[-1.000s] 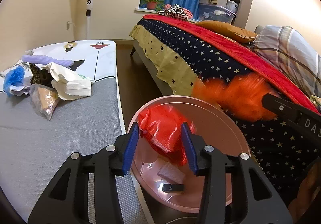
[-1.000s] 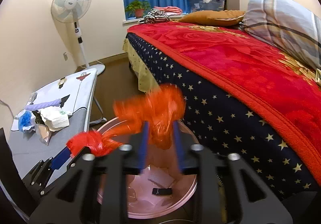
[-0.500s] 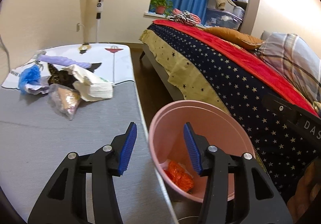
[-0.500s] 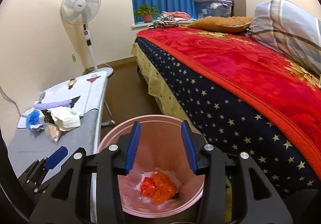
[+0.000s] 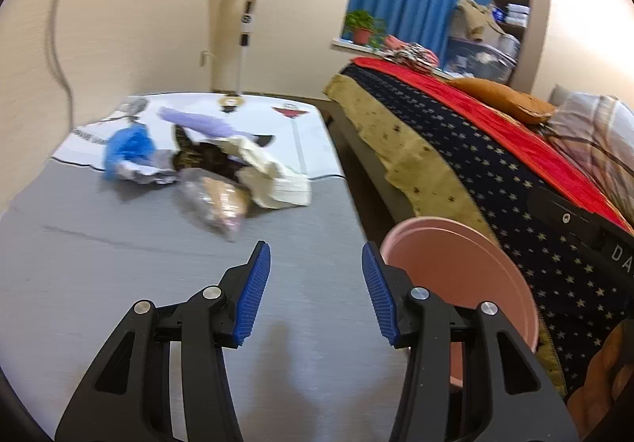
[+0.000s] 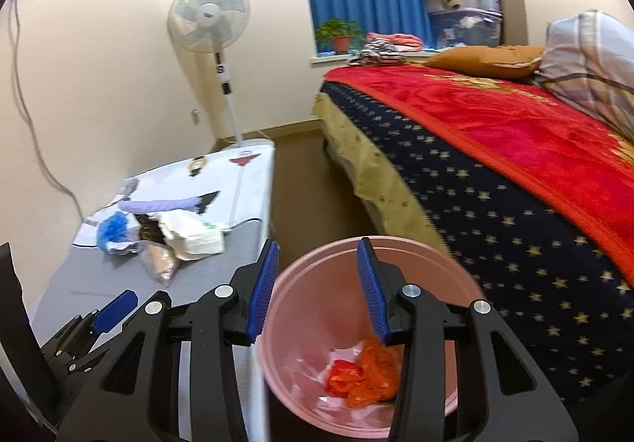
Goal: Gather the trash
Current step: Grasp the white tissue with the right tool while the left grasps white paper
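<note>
A pink trash bin (image 6: 317,331) stands on the floor between a grey board and the bed, with orange and red plastic bags (image 6: 364,372) inside. It also shows in the left wrist view (image 5: 455,271). A trash pile lies on the board: a blue bag (image 5: 126,147), a purple wrapper (image 5: 198,121), a white packet (image 5: 273,172) and a clear bag (image 5: 218,200); the pile shows in the right wrist view (image 6: 166,236). My left gripper (image 5: 315,291) is open and empty over the board. My right gripper (image 6: 317,287) is open and empty above the bin.
The grey ironing board (image 5: 99,283) fills the left. A bed with starred navy cover and red blanket (image 6: 515,149) fills the right. A standing fan (image 6: 210,22) stands by the far wall. A brown floor strip (image 6: 301,180) runs between board and bed.
Both grippers let go of their orange and red bags, which now lie in the bin. The left gripper has swung left from over the bin to over the board.
</note>
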Demonstrator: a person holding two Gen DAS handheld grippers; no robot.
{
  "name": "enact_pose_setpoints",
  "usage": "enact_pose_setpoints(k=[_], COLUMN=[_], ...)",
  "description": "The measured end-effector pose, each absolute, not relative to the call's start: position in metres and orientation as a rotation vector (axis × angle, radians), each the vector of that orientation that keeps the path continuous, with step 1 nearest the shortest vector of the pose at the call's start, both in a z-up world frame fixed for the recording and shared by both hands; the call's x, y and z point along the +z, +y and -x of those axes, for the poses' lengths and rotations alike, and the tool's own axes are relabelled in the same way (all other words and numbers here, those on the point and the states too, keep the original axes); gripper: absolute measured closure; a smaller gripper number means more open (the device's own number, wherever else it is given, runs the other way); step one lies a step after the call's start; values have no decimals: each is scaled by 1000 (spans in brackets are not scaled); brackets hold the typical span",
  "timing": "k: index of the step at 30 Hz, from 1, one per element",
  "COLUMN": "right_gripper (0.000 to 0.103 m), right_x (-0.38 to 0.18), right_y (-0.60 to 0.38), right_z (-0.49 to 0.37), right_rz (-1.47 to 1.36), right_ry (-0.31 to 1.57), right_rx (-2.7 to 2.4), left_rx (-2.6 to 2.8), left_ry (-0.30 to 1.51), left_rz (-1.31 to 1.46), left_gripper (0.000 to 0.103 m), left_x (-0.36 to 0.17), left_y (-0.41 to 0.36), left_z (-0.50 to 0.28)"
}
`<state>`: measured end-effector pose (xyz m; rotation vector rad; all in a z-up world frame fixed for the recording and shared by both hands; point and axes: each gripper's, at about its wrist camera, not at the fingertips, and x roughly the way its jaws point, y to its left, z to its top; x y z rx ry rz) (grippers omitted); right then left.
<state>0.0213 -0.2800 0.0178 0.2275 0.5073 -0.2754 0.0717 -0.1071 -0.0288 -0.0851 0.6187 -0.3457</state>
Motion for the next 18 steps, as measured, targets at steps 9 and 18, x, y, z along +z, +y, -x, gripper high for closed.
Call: enact_pose_setpoints(k=[9, 18], right_gripper=[77, 77], right_x=[14, 14], right_y=[-252, -230], right_z=[-48, -76], right_rz=[-228, -220], right_ry=[497, 492], right_rx=[-141, -15], left_rx=[-223, -136], left_ry=[595, 585], left_rz=[124, 161], left_gripper=[67, 70], left_x=[-26, -24], left_y=[-65, -38], left_z=[-83, -99])
